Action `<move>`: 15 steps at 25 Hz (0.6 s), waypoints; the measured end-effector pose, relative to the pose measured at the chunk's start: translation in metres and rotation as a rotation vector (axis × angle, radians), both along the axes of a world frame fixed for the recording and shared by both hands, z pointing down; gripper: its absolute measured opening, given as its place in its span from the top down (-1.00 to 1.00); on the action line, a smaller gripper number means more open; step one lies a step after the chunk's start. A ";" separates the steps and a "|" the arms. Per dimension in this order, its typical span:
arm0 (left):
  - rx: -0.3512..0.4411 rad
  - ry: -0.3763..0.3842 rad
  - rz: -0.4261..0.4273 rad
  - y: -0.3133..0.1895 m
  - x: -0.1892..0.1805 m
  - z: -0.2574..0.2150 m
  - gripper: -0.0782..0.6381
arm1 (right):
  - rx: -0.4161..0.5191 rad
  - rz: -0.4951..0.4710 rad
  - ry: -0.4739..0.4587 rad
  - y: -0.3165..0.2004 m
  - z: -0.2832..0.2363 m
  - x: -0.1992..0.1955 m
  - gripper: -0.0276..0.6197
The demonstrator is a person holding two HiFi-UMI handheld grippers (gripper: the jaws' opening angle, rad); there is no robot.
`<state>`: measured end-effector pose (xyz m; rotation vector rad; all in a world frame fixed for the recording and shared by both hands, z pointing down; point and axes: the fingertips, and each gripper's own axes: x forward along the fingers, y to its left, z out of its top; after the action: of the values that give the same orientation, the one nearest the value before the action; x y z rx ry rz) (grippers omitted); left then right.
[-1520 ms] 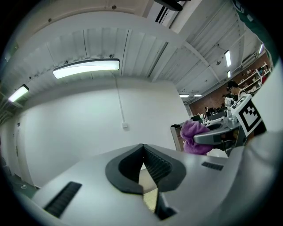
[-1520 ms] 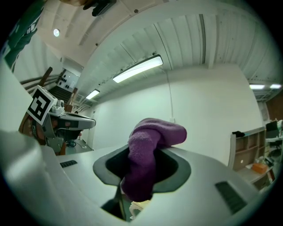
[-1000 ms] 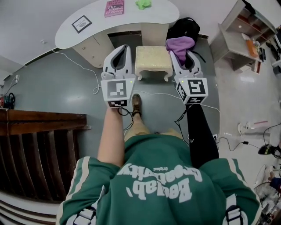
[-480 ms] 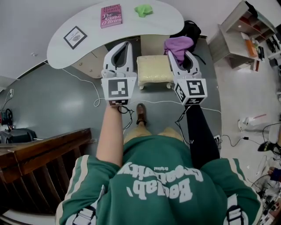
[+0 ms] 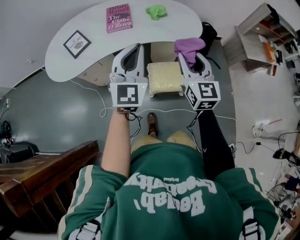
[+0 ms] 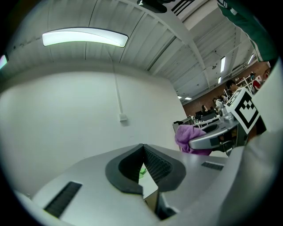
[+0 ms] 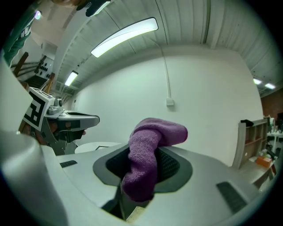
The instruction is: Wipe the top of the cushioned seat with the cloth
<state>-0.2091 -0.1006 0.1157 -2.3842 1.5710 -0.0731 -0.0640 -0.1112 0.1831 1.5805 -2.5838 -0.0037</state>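
Observation:
The cushioned seat (image 5: 165, 78) is a small cream stool on the grey floor, just in front of a white table. In the head view it lies between my two grippers. My right gripper (image 5: 189, 55) is shut on a purple cloth (image 5: 189, 46); the cloth bulges out over the fingertips, above the seat's far right corner. From the right gripper view the cloth (image 7: 149, 152) droops between the dark pads of my right gripper (image 7: 143, 170). My left gripper (image 5: 134, 50) is shut and holds nothing, left of the seat. The pads of my left gripper (image 6: 143, 149) meet at the tip.
The white table (image 5: 93, 28) carries a pink book (image 5: 118, 18), a green rag (image 5: 156, 11) and a framed picture (image 5: 77, 43). A black bag (image 5: 209, 31) sits behind the seat, a shelf unit (image 5: 262, 35) at right, a wooden railing (image 5: 44, 171) at lower left. Cables (image 5: 101, 96) cross the floor.
The person has stepped closer, so the table and seat sit nearer in the view. Both grippers kept their grip and stay on either side of the seat.

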 end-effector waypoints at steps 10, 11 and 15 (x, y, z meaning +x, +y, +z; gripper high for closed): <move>-0.031 -0.007 0.062 -0.050 -0.002 0.046 0.74 | -0.129 -0.077 0.077 -0.034 0.068 -0.038 0.44; -0.033 -0.003 0.065 -0.054 -0.001 0.052 0.74 | -0.146 -0.096 0.088 -0.036 0.077 -0.042 0.42; -0.057 -0.002 0.057 -0.071 0.002 0.076 0.74 | -0.216 -0.153 0.028 -0.049 0.111 -0.051 0.42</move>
<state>-0.2068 -0.1719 0.1922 -2.4696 1.5181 -0.1102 -0.1153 -0.1600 0.2938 1.2984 -2.5761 0.2302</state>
